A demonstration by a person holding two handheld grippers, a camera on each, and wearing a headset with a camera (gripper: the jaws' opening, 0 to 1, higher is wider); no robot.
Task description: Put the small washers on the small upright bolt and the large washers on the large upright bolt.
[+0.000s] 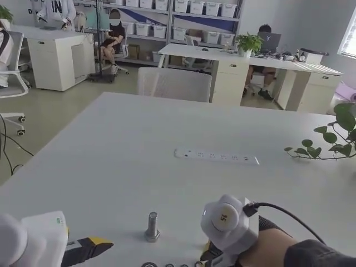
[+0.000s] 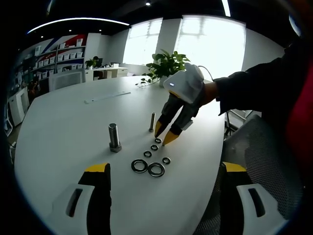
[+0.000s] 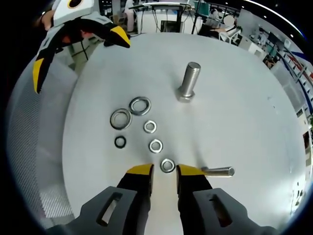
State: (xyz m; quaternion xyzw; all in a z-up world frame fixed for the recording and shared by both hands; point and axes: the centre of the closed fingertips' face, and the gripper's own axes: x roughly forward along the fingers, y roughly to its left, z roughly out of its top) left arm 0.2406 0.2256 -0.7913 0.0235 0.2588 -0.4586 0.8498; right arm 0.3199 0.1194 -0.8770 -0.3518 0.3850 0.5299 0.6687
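**Six washers (image 3: 150,127) loose by the near edge of the desk (image 1: 139,144)**

The desk is broad, white and matt. A white power strip (image 1: 217,156) lies flat toward its middle, and a leafy plant (image 1: 334,133) trails in over its right edge. Past the far edge stands a pale chair (image 1: 175,83). Behind it the room is an open office with more white desks and seated people. Shelves (image 1: 183,16) along the back wall carry white bins (image 1: 211,8), and their contents cannot be made out.

Close to the near edge the large bolt (image 1: 152,226) stands upright on its head. The small bolt (image 2: 152,122) stands upright near it, and both shanks are bare. Two large washers (image 3: 121,118) lie flat just beside each other. Four small washers (image 3: 156,146) lie near them: three form a loose line running toward the small bolt, and a darker one sits next to the large pair.

The right gripper (image 3: 165,172) points down at the desk. Its jaws are a little apart, with the last small washer of the line between their tips. I cannot tell whether they touch it. The left gripper (image 2: 165,169) hangs over the near edge with its jaws wide apart, facing the washers and both bolts.
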